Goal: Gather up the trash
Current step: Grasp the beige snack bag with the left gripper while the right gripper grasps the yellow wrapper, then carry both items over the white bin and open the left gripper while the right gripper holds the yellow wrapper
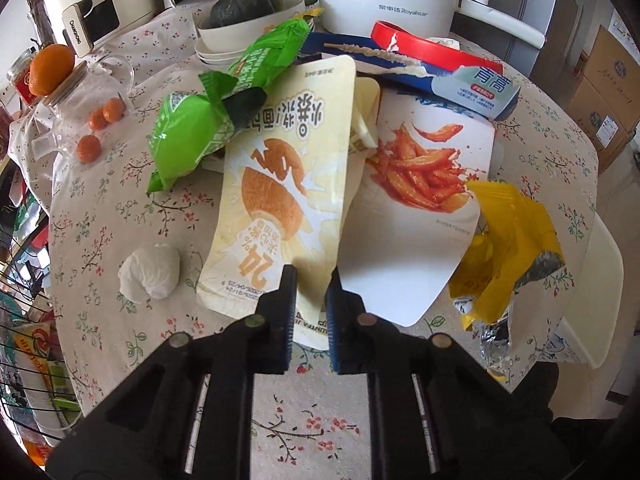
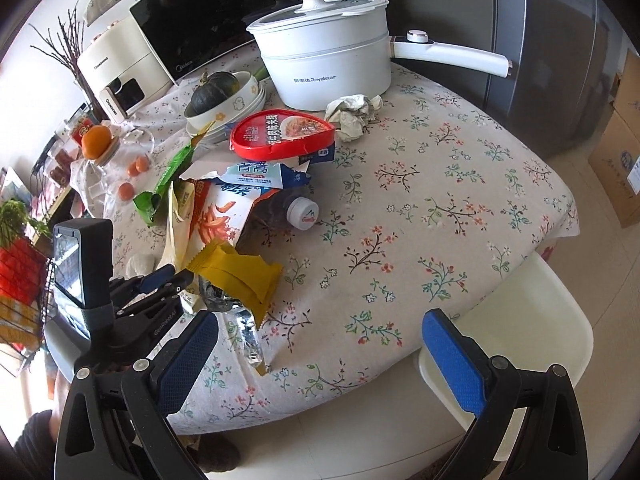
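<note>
Trash: a heap of empty snack wrappers in the middle of the flowered tablecloth (image 2: 420, 208), lying over one another.
Cream wrapper (image 1: 280, 196): nearest piece, printed with a round bun and the numeral 24; its near edge sits between the 2 fingers of the left gripper (image 1: 311, 280).
Left gripper: jaws drawn nearly together, pinching the near edge of the cream wrapper; seen from the right wrist view (image 2: 170, 274) it reaches into the pile from the left.
Right gripper (image 2: 320, 338): jaws wide apart, nothing between them, hanging over the near edge of the table beside a cream chair seat (image 2: 532, 320).
Tissue ball (image 1: 150, 276): white, alone on the cloth just left of the cream wrapper.
Yellow wrapper (image 1: 516, 240): torn open, silver lining showing, at the right of the heap near the table edge.
White bag (image 1: 424, 184): printed with red spicy strips, partly under the cream wrapper.
Green wrapper (image 1: 192, 136): crumpled, left of the heap, touching the cream wrapper's upper part.
Blue box (image 1: 472, 88): torn, behind the white bag, with a red tray lid (image 2: 282, 134) on top.
Bottle cap (image 2: 303, 211): white, poking out from under the bags.
Crumpled paper (image 2: 352, 114): just in front of the white pot (image 2: 328, 68).
Far side: a squash in a bowl (image 2: 224, 100), a microwave (image 2: 216, 16).
</note>
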`<state>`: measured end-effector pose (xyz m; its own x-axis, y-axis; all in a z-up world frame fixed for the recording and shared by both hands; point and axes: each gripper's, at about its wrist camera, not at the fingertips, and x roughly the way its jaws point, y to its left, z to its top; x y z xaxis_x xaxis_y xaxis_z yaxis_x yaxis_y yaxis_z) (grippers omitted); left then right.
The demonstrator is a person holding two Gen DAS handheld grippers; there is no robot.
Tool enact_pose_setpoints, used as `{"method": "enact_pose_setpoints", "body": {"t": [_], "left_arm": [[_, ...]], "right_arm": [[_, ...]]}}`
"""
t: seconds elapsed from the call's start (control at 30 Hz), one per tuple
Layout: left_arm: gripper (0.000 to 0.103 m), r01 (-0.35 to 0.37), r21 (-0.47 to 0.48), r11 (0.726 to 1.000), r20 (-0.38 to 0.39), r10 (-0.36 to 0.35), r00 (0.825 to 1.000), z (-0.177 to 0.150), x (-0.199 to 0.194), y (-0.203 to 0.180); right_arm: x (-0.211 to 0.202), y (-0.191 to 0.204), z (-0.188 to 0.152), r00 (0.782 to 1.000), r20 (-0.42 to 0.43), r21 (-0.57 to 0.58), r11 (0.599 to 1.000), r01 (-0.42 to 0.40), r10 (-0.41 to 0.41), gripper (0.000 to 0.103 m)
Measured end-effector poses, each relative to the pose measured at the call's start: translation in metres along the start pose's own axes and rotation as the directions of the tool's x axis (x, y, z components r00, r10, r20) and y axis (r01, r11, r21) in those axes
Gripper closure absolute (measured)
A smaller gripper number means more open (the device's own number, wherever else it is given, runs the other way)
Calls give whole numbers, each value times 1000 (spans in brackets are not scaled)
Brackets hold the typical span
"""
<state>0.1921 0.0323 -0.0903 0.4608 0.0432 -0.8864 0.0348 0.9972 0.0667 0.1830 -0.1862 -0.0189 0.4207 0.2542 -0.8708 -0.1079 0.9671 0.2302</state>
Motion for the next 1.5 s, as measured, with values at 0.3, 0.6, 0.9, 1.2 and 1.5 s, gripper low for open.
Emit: {"method": "enact_pose_setpoints", "body": {"t": [0.3,0.6,0.9,1.2,1.5], "left_arm": [[101,121,-85,989,70,-116,991,-4,-40,38],[102,220,-123,968,133,-204,970,-19,-73,57],[103,279,-130,951,154,-259,954,-25,-84,63],[103,329,-112,938,201,-303,932,-24,-103,61],[103,420,-41,907,241,-399,885,-23,-127,37]], "right_arm": [[28,37,9,999,-20,-25,999,-40,40,1],[72,58,17,995,-74,10,998,-70,70,10],[99,42,15,983,-147,119,988,-96,113,73],[60,27,16,992,-76,88,992,-92,99,88],[14,-17,12,996,-4,120,989,-88,89,89]]}}
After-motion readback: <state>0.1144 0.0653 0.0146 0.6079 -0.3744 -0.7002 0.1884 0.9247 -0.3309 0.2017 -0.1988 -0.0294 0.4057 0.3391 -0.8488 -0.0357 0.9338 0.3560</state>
